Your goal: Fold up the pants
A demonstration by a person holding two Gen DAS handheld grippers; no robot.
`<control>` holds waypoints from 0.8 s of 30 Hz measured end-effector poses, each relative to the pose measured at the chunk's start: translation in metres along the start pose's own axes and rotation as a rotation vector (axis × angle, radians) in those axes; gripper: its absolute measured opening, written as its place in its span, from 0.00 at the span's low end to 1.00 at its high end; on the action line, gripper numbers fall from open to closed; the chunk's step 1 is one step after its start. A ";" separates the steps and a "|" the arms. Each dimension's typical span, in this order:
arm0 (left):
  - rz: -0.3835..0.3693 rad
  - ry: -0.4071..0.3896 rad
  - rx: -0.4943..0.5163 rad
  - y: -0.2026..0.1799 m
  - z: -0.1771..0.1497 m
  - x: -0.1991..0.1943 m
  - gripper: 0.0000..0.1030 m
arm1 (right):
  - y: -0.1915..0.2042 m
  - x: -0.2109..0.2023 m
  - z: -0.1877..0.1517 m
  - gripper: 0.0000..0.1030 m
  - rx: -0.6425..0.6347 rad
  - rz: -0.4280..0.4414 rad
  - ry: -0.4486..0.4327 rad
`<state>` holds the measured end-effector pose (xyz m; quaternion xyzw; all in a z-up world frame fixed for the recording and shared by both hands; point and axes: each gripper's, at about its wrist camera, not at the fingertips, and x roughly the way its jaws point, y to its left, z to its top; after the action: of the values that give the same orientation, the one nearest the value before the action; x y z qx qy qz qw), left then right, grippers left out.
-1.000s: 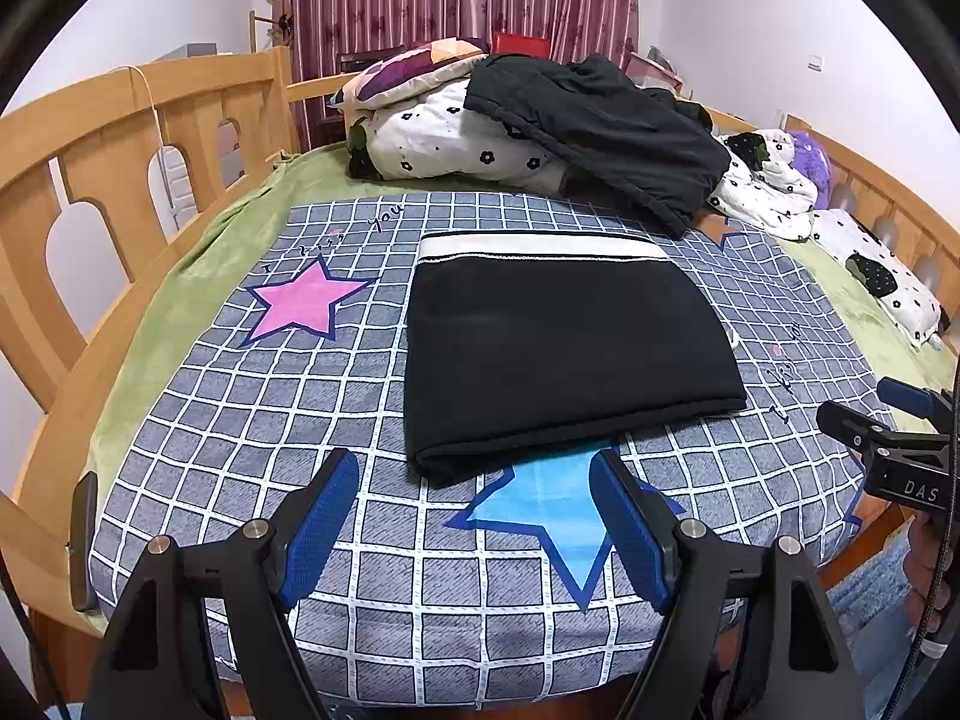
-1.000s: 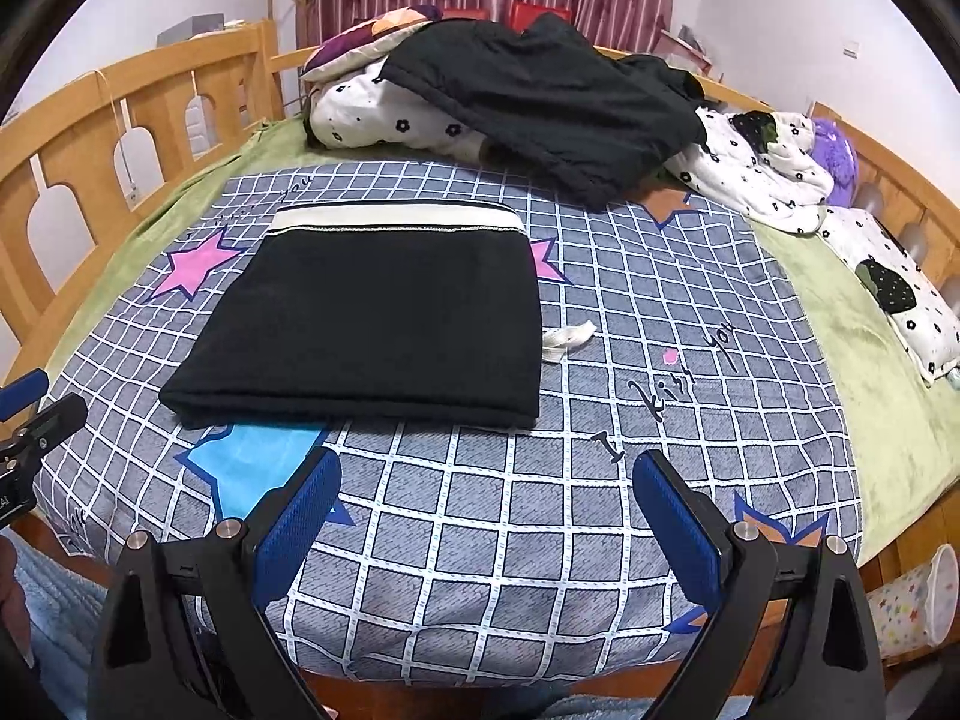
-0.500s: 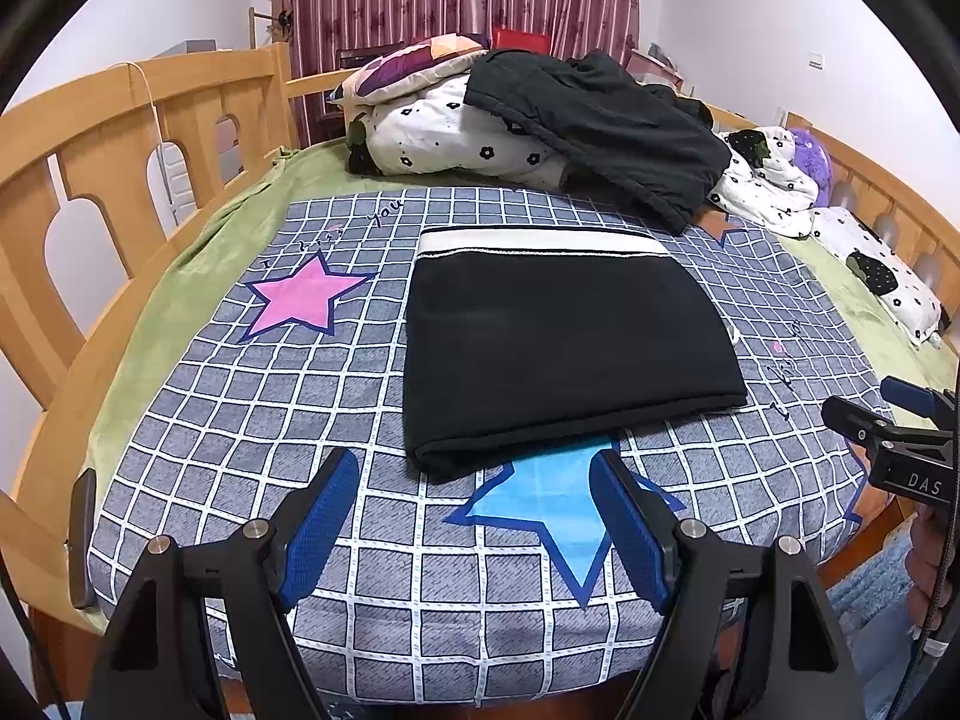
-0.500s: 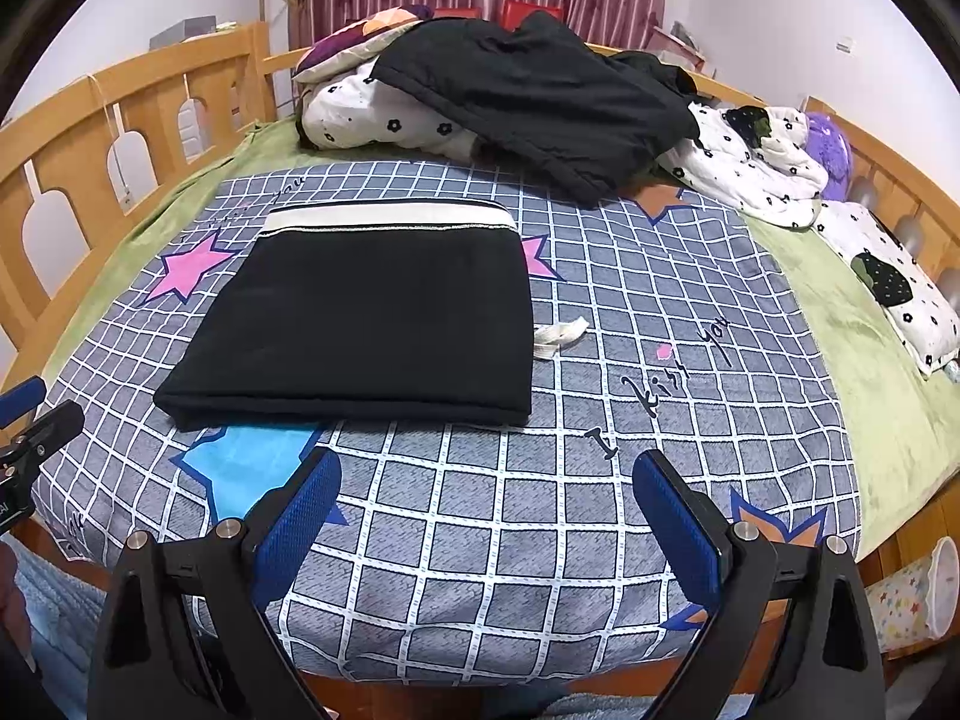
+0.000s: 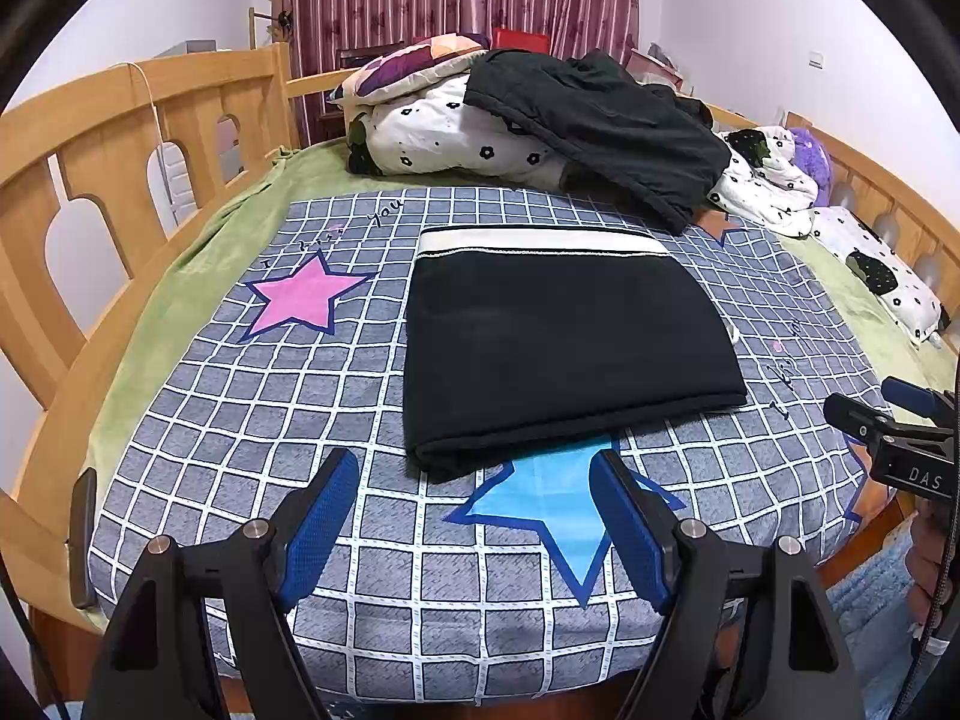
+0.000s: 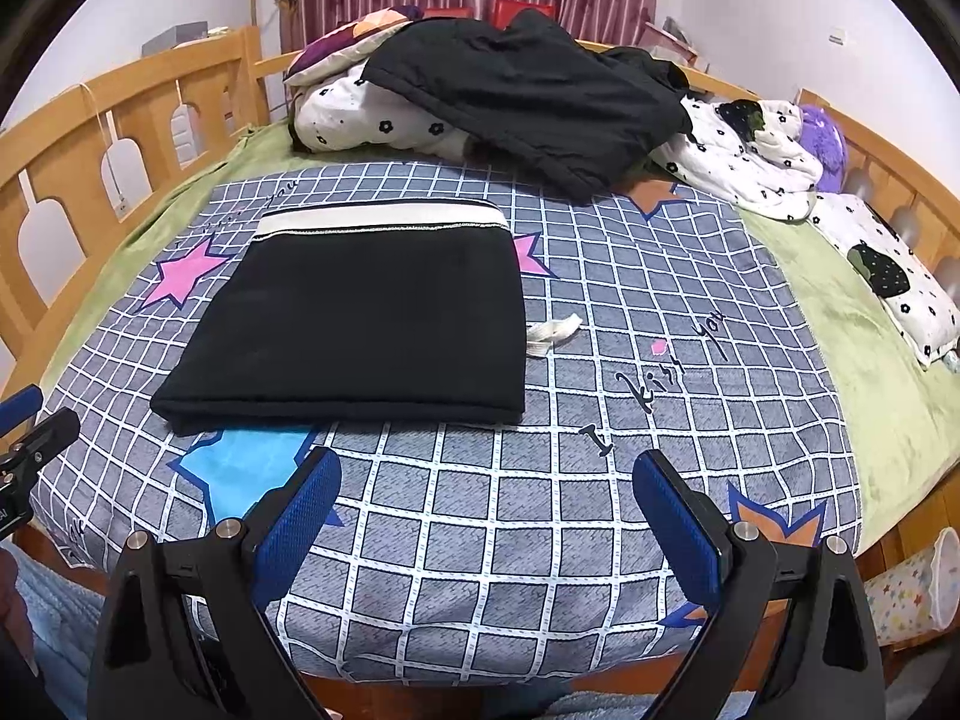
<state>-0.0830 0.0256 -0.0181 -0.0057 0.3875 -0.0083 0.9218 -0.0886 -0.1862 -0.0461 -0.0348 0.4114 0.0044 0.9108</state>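
Note:
Black pants [image 5: 564,348] [image 6: 366,324] lie folded into a flat rectangle on the grid-patterned blanket, white waistband at the far edge. My left gripper [image 5: 474,480] hangs open over the bed's near edge, just short of the fold's front left corner, nothing between its blue pads. My right gripper [image 6: 486,480] is open too, over the blanket to the right of the pants' near edge, holding nothing. Each gripper shows at the edge of the other's view: the right gripper [image 5: 888,414] and the left gripper [image 6: 30,426].
A heap of black clothes [image 5: 600,126] lies on flowered white bedding [image 5: 444,132] at the far end. Wooden bed rails [image 5: 120,138] run along both sides. A small white scrap [image 6: 552,333] lies right of the pants. A paper cup [image 6: 918,594] stands beside the bed, lower right.

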 end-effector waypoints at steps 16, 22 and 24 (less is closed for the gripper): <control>0.005 -0.001 0.000 -0.002 -0.001 -0.001 0.76 | -0.001 -0.001 -0.001 0.94 0.007 -0.005 -0.001; 0.004 -0.002 0.000 -0.002 -0.001 -0.001 0.76 | -0.002 -0.001 -0.001 0.94 0.007 -0.005 0.000; 0.003 0.000 -0.001 -0.002 -0.001 -0.001 0.76 | -0.002 -0.001 -0.001 0.94 0.006 -0.004 -0.002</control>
<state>-0.0846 0.0239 -0.0181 -0.0057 0.3875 -0.0068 0.9218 -0.0898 -0.1881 -0.0457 -0.0331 0.4106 0.0012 0.9112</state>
